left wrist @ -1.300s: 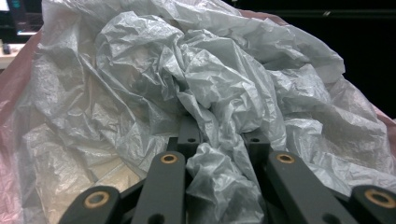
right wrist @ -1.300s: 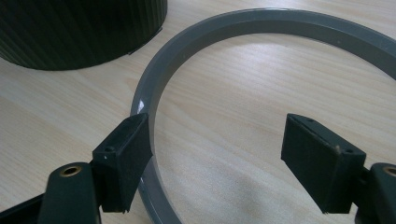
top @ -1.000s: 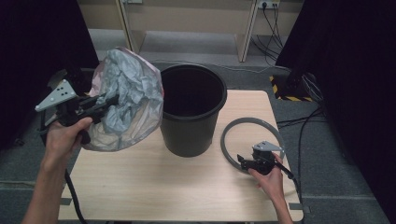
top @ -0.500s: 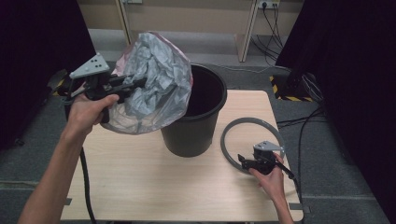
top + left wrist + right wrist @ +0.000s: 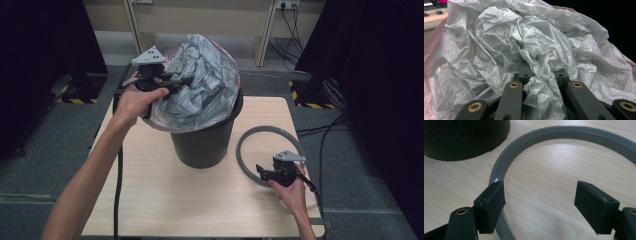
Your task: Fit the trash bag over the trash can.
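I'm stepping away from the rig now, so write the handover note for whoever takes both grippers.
Left gripper: shut on the crumpled grey bin bag, held above the black bin.
Right gripper: open, holding nothing, low at the near arc of the grey ring, which lies flat on the table right of the bin.
Done: bag brought over the bin mouth.
Left: probably spread the bag inside, fold its edge over the rim, then fit the ring.

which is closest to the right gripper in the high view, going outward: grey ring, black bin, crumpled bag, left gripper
1. grey ring, on the table right by the right gripper, whose open jaws straddle its near rim.
2. black bin, mid-table, left of the ring.
3. crumpled bag, over the bin's mouth.
4. left gripper, far left side, shut on the bag.
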Demonstrator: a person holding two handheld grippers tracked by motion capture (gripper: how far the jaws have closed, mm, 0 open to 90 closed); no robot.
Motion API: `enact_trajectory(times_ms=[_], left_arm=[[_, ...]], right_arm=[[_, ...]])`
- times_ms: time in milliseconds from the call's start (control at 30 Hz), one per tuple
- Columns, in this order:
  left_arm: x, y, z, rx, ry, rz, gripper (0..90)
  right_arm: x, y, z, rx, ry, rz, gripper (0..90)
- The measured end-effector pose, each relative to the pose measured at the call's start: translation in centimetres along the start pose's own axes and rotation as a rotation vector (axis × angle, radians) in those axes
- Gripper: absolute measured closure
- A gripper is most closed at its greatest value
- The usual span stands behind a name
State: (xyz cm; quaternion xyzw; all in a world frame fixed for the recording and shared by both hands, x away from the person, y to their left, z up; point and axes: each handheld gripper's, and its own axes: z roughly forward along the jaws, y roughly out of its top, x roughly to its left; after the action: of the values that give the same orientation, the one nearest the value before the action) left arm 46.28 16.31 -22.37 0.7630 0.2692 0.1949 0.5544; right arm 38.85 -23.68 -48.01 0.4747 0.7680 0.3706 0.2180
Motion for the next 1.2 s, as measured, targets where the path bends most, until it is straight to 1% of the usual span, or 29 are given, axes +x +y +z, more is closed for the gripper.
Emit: enact_trajectory(times_ms=[133, 233, 333, 367, 400, 467, 533, 567, 600, 633, 700, 733, 800, 867, 900, 933, 1000, 1133, 1200], left_arm=[[-0.2, 0.1, 2.1, 0.034, 0.000, 0.000, 74.1], [-0.4, 0.1, 3.4, 0.070, -0.005, 0.006, 73.4], [-0.5, -0.2, 4.4, 0.118, 0.004, 0.011, 71.7], [-0.4, -0.3, 4.6, 0.127, 0.009, 0.012, 70.9], [-0.4, -0.3, 4.7, 0.130, 0.012, 0.010, 68.9], [-0.5, -0.4, 4.8, 0.132, 0.011, 0.009, 62.0], [-0.6, -0.3, 4.6, 0.118, 0.022, -0.002, 51.7], [-0.7, -0.2, 4.4, 0.106, 0.032, -0.006, 45.3], [-0.8, -0.1, 4.1, 0.091, 0.042, -0.005, 41.2], [-0.8, 0.0, 3.8, 0.079, 0.053, -0.007, 37.9], [-0.9, 0.5, 2.7, 0.036, 0.075, -0.026, 30.4], [-0.9, 0.6, 2.3, 0.023, 0.079, -0.028, 29.1], [-0.8, 0.9, 1.0, -0.005, 0.087, -0.037, 27.6], [-0.7, 0.9, -0.1, -0.020, 0.097, -0.040, 26.8], [-0.5, 0.8, -0.9, -0.028, 0.105, -0.040, 26.7], [-0.3, 0.7, -1.3, -0.034, 0.110, -0.045, 26.6], [0.1, 0.4, -2.5, -0.042, 0.127, -0.051, 26.3], [1.4, -0.9, -4.3, -0.034, 0.161, -0.068, 25.8], [1.9, -1.6, -5.0, -0.030, 0.172, -0.084, 25.7]], right_arm=[[-0.1, 0.0, 0.0, 0.002, 0.001, -0.009, 24.8], [0.0, 0.0, 0.0, 0.001, 0.003, -0.003, 24.8], [0.0, 0.0, -0.1, 0.000, 0.004, -0.001, 24.8], [0.0, 0.0, -0.1, -0.003, 0.002, -0.001, 24.8], [-0.1, 0.1, -0.2, -0.004, 0.002, -0.006, 24.8], [-0.1, 0.2, -0.2, -0.011, 0.005, -0.009, 24.8], [-0.1, 0.3, -0.3, -0.011, 0.002, -0.009, 24.8], [-0.1, 0.4, -0.4, -0.013, 0.004, -0.009, 24.8], [0.0, 0.6, -0.4, -0.019, 0.002, -0.010, 24.8], [0.0, 0.8, -0.5, -0.027, 0.004, -0.011, 24.8], [0.1, 1.2, -0.7, -0.035, 0.003, -0.009, 24.8], [0.2, 1.5, -0.8, -0.041, 0.007, -0.014, 24.8], [0.3, 2.0, -0.9, -0.050, 0.008, -0.018, 24.8], [0.3, 2.5, -1.2, -0.066, 0.009, -0.023, 24.8], [0.3, 2.9, -1.4, -0.077, 0.007, -0.026, 24.8], [0.2, 3.5, -1.7, -0.095, 0.009, -0.024, 24.8], [0.2, 4.2, -2.1, -0.112, 0.009, -0.025, 24.8], [0.2, 6.4, -2.8, -0.141, 0.008, -0.036, 24.8], [0.3, 7.4, -3.1, -0.154, 0.006, -0.053, 24.8]])
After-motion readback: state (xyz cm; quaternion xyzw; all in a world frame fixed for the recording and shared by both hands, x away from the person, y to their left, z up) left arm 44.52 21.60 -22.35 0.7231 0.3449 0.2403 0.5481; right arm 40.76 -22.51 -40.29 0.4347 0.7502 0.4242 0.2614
